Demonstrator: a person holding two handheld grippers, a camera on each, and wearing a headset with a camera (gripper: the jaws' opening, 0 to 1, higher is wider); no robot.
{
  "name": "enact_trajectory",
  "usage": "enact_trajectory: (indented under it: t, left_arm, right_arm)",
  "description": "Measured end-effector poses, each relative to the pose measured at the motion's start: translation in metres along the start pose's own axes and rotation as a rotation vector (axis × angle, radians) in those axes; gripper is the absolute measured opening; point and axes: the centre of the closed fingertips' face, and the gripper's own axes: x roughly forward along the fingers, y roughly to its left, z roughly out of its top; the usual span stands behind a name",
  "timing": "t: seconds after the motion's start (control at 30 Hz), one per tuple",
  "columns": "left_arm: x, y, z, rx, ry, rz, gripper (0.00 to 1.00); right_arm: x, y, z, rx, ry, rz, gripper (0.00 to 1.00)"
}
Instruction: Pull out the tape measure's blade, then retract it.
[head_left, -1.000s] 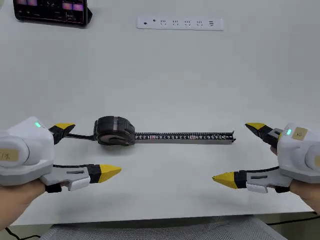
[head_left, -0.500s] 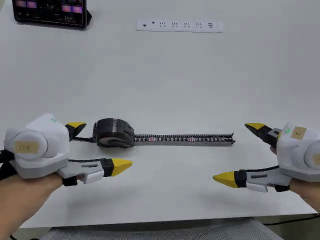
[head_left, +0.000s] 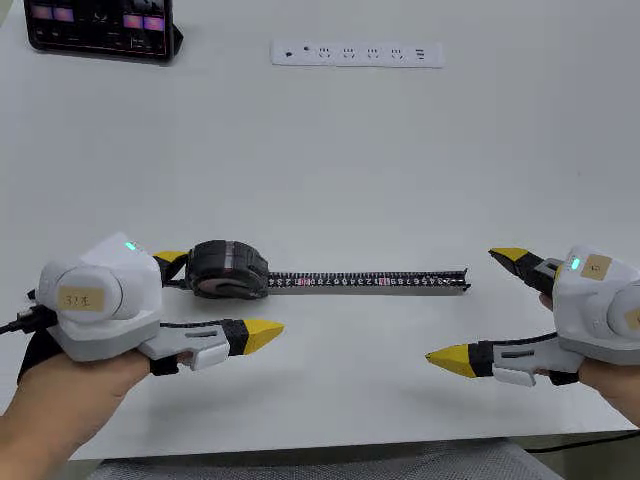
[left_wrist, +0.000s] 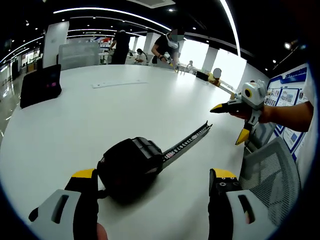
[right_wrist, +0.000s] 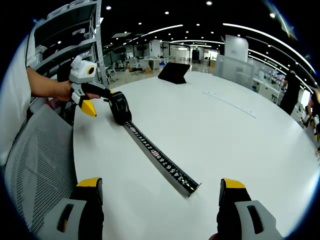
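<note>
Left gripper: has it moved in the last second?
Yes. The left gripper has slid right: its open jaws now flank the tape measure case, which has stayed put.

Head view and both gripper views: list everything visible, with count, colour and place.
table: one, white, under everything
tape measure: one, black case, near left of the table
blade: one, dark with printed numbers, pulled out from the case toward the right
power strip: one, white, far edge of the table
tablet: one, black with a lit screen, far left corner
mesh chair: one, grey, at the near edge of the table
people: several, dark clothes, in the background room
left gripper: one, white with yellow tips, open, jaws either side of the case
right gripper: one, white with yellow tips, open, beyond the blade's end
</note>
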Motion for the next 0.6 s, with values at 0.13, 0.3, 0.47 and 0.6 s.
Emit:
enact_trajectory:
  t: [0.13, 0.3, 0.47, 0.6]
  left_arm:
    - [0.001, 0.001, 0.001, -0.016, -0.01, 0.016, 0.88]
    - [0.004, 0.002, 0.004, -0.047, -0.03, 0.043, 0.88]
    - [0.007, 0.004, 0.004, -0.053, -0.036, 0.089, 0.86]
    - [0.008, 0.009, 0.004, -0.057, -0.031, 0.143, 0.8]
  right_arm:
    - [0.0, -0.001, 0.0, -0.001, 0.001, 0.0, 0.95]
    - [0.001, -0.004, 0.001, -0.013, 0.009, 0.004, 0.92]
    - [0.001, -0.009, 0.001, -0.028, 0.029, 0.012, 0.87]
    - [0.002, -0.015, 0.003, -0.043, 0.039, 0.017, 0.85]
